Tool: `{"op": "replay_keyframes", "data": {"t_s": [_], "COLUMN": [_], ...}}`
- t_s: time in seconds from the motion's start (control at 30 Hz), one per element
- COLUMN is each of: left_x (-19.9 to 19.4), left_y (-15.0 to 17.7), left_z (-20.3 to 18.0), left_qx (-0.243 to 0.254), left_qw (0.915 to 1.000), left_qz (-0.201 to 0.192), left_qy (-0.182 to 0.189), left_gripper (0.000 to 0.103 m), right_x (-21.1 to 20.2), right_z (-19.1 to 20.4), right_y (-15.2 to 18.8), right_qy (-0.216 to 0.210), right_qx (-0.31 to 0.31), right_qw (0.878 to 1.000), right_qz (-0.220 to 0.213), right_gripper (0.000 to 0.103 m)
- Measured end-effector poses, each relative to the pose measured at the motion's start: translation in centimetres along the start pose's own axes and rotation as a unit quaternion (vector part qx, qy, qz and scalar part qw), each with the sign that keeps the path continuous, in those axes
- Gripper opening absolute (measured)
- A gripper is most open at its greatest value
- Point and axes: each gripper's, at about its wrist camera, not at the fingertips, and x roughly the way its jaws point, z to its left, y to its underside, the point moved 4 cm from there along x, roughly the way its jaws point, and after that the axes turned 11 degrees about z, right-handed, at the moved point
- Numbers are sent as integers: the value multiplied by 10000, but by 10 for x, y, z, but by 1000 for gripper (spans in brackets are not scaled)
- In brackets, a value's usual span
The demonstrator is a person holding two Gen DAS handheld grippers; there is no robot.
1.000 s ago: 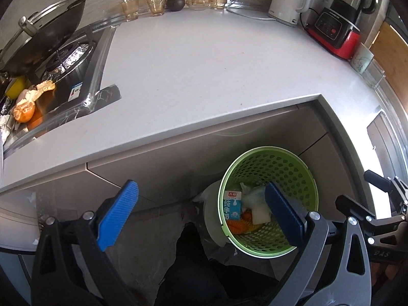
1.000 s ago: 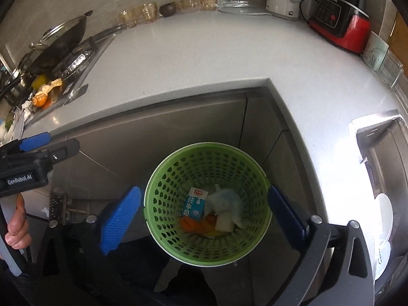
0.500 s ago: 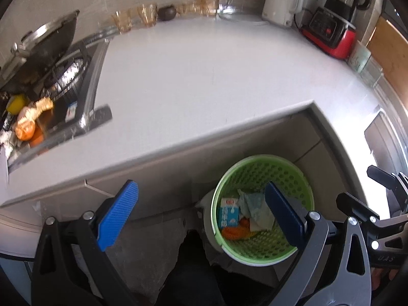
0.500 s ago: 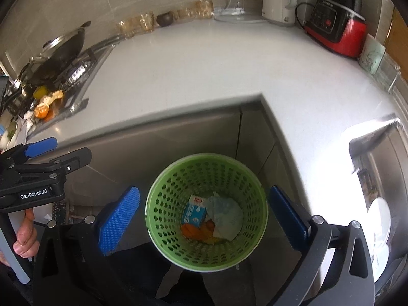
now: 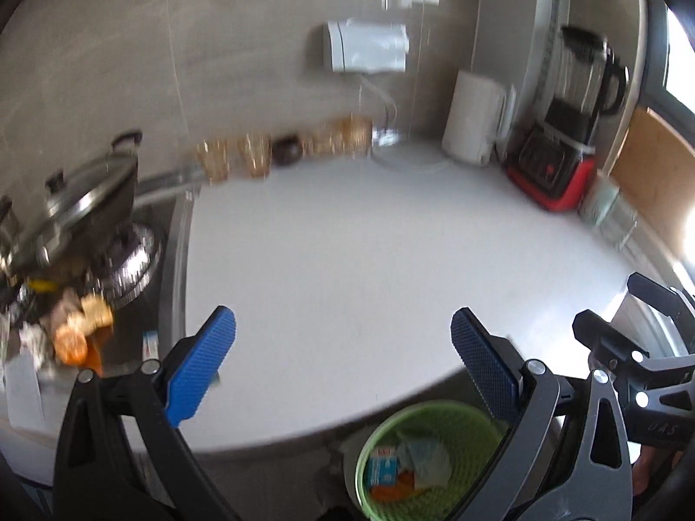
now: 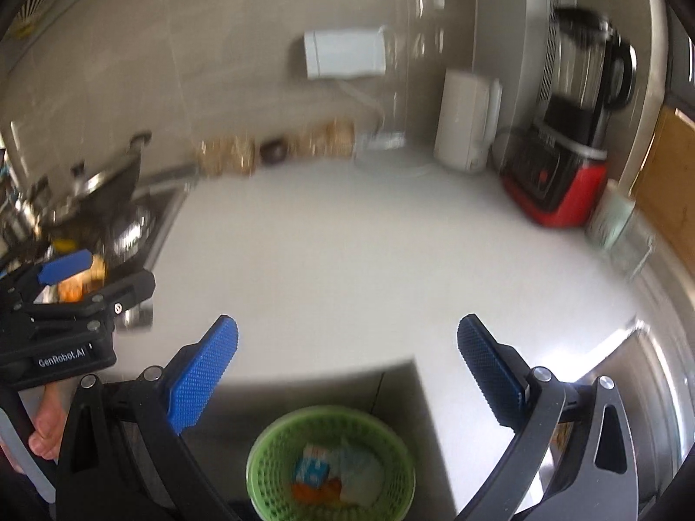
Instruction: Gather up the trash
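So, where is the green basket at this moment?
The green basket sits low on the floor below the counter edge, at the bottom centre of the right wrist view, holding trash.

Left gripper [image 5: 343, 347]: jaws wide apart, empty, lower frame. Right gripper [image 6: 347, 354]: jaws wide apart, empty, lower frame.

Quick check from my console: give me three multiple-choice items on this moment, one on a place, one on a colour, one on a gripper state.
1. Where is the green perforated plastic basket?
A. on the white countertop
B. on the floor below the countertop edge
C. on the stove

2. What colour is the blender base?
A. red
B. yellow
C. green

3. How do the left gripper and right gripper stand?
A. both shut
B. both open, empty
C. one holds a carton

Answers: 1 B, it sits lower than the counter edge; 2 A, base plainly red; 3 B, blue pads wide apart, nothing between.
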Motion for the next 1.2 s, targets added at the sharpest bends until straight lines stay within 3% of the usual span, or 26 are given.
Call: {"op": "replay_keyframes", "data": {"t_s": [0.27, 0.57, 0.8, 1.2], "left_x": [-16, -10, -21, -51], "left_y": [-62, -87, -91, -84], "left_z": [11, 15, 19, -1], "left_qx": [81, -188, -706, -1602], "left_qw": [9984, 9986, 9949, 9752], "left_qz": [-554, -499, -609, -896], "left_qy": [-68, 33, -379, -1237], "left_gripper": [95, 95, 95, 95], "right_x": [-20, -12, -10, -4], "right_z": [4, 0, -6, -23], "right_y": [-51, -75, -97, -122], "right_qy": [195, 210, -80, -911], "right_qx": [236, 256, -162, -1040], "right_qw": [9984, 9984, 9984, 9881], "right_qz": [-482, -454, -539, -678], "right_gripper": [101, 101, 101, 101]}}
